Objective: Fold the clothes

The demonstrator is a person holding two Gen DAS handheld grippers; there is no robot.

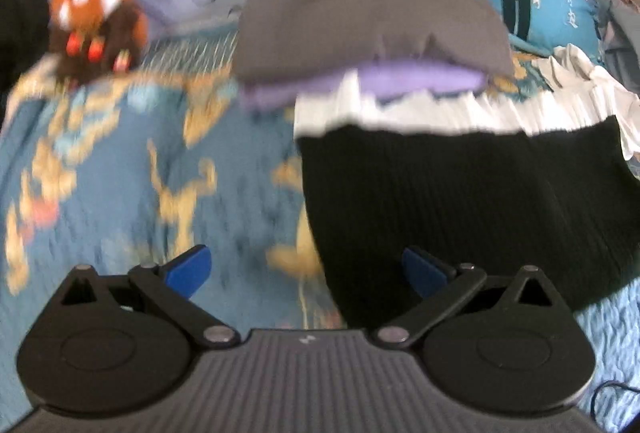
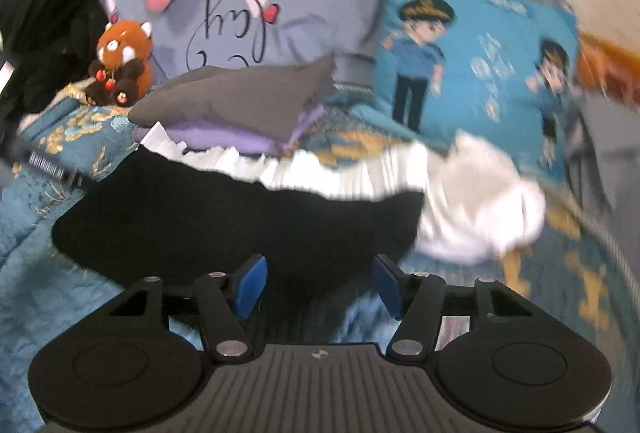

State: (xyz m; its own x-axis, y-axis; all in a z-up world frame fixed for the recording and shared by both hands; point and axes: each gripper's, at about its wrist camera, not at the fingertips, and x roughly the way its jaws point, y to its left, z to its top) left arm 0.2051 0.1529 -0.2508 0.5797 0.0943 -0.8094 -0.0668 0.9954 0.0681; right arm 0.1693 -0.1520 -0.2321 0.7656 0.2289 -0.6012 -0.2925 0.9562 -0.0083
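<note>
Both fisheye views are evenly lit by soft, moderate indoor light, with no glare and only faint shadows under the folded clothes. Motion blur smears everything beyond each gripper: in the left wrist view the bedspread [image 1: 120, 173] ahead is streaked, and in the right wrist view the white garment [image 2: 472, 209] ahead and to the right is smudged. Straight lines bow toward dark, rounded corners.

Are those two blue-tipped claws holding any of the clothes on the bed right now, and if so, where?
No. The left gripper and right gripper both stand open with nothing pinched. The black-and-white garment lies loose on the bedspread ahead of them.
</note>
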